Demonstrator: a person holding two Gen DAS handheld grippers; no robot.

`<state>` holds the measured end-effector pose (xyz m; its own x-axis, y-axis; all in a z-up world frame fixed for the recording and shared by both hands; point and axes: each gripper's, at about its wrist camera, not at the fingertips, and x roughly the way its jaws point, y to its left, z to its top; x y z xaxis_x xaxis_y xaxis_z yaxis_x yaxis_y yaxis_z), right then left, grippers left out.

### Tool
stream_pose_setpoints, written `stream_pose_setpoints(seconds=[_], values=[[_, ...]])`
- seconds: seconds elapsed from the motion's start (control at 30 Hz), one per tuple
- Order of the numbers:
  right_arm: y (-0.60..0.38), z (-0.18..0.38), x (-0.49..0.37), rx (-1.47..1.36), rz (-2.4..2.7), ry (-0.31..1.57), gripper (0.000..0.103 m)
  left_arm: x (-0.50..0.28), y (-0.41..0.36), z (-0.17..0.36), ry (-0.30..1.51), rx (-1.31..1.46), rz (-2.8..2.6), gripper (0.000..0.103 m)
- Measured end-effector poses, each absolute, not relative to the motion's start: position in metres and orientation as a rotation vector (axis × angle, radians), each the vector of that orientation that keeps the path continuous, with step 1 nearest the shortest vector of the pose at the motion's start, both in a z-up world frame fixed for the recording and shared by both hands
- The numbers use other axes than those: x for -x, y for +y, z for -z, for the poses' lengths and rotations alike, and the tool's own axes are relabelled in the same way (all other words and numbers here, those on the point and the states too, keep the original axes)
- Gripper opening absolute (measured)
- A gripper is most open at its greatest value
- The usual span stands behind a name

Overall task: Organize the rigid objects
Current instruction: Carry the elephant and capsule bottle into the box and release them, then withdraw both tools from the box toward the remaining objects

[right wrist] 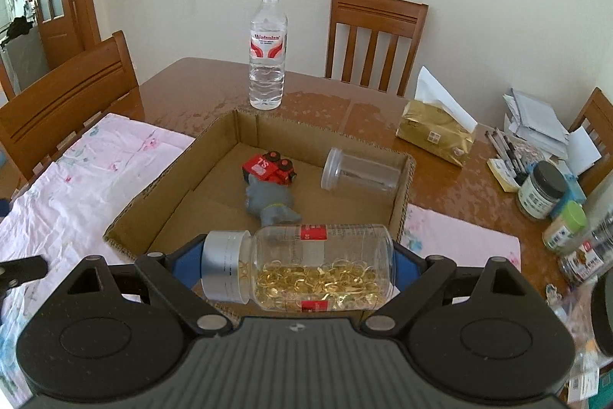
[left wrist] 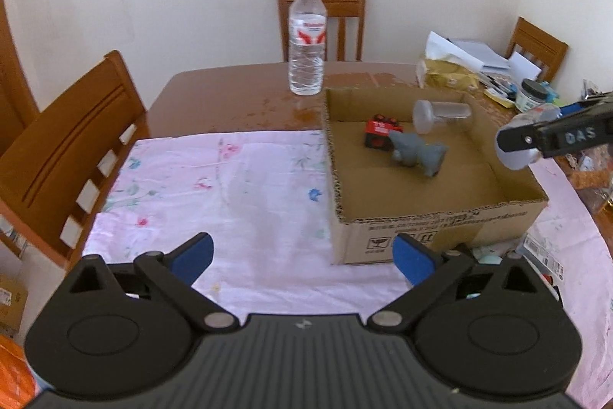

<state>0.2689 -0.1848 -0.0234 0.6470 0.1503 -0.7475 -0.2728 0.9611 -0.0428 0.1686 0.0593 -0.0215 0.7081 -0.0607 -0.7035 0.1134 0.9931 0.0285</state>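
Note:
An open cardboard box (left wrist: 440, 229) stands on the table. In it lie a red toy truck (left wrist: 381, 132), a grey toy animal (left wrist: 417, 154) and an empty clear jar (left wrist: 442, 115) on its side. My left gripper (left wrist: 304, 257) hovers over the pink cloth left of the box, open with nothing between its blue pads. My right gripper (right wrist: 297, 261) is shut on a clear pill bottle (right wrist: 318, 267) of gold capsules with a silver cap, held sideways over the near edge of the box (right wrist: 172, 186). In the left wrist view that bottle's cap (left wrist: 513, 154) shows at the box's right side.
A water bottle (left wrist: 306, 41) stands upright behind the box. A flowered pink cloth (left wrist: 214, 186) covers the near table. At the right lie a gold tissue pack (right wrist: 436, 133), papers, pens and several jars (right wrist: 542, 190). Wooden chairs (left wrist: 69, 140) surround the table.

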Motion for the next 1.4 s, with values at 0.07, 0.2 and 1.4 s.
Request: stream_pose_setpoints(seconds=[0.07,0.2,1.4], values=[[-0.183,0.026,-0.277,0.164,-0.244,0.834,0.098,-0.166,0.061,0.018,0.770,-0.069,0.086,0.100],[-0.180,0.026,-0.282,0.174,-0.255,0.814,0.103,-0.164,0.063,0.018,0.773,-0.063,0.070,0.100],[-0.190,0.107,-0.175,0.245,-0.046,1.048,0.103,-0.146,0.048,0.026,0.820,-0.108,0.190,0.100]])
